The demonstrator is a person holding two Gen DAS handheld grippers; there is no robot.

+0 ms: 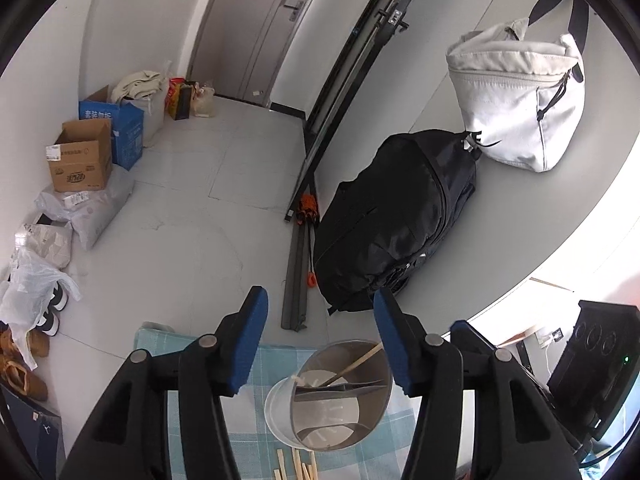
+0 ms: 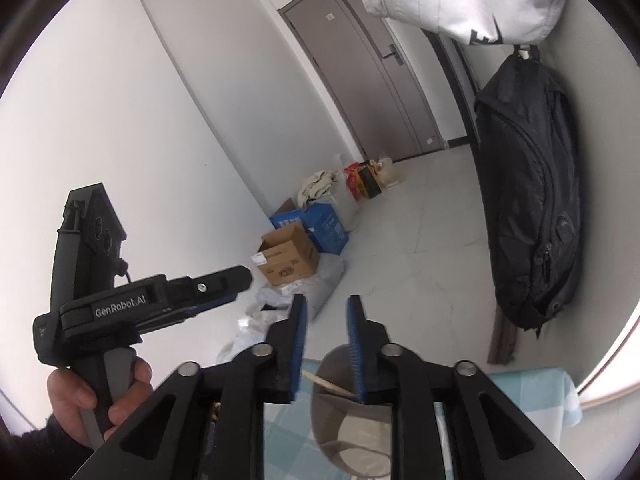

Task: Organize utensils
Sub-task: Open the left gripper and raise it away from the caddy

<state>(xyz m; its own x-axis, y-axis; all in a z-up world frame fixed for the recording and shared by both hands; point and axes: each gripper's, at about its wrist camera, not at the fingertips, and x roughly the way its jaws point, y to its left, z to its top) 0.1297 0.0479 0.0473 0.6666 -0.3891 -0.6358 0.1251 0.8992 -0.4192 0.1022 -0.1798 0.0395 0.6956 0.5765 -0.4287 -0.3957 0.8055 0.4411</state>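
A metal utensil holder (image 1: 336, 396) with dividers stands on a light blue checked cloth (image 1: 256, 412). One wooden chopstick (image 1: 354, 364) leans inside it. Several more wooden chopsticks (image 1: 298, 466) lie on the cloth in front of the holder. My left gripper (image 1: 320, 320) is open and empty, raised above the holder. My right gripper (image 2: 327, 320) is open and empty, above the holder (image 2: 348, 420), where the chopstick (image 2: 326, 384) shows between its fingers. The left gripper's body (image 2: 140, 304) shows in the right wrist view, held in a hand.
A black backpack (image 1: 396, 220) and a white bag (image 1: 520, 96) hang on the wall to the right. Cardboard boxes (image 1: 82, 156), plastic bags and shoes (image 1: 24, 364) line the floor at left. A black appliance (image 1: 592, 368) sits at right.
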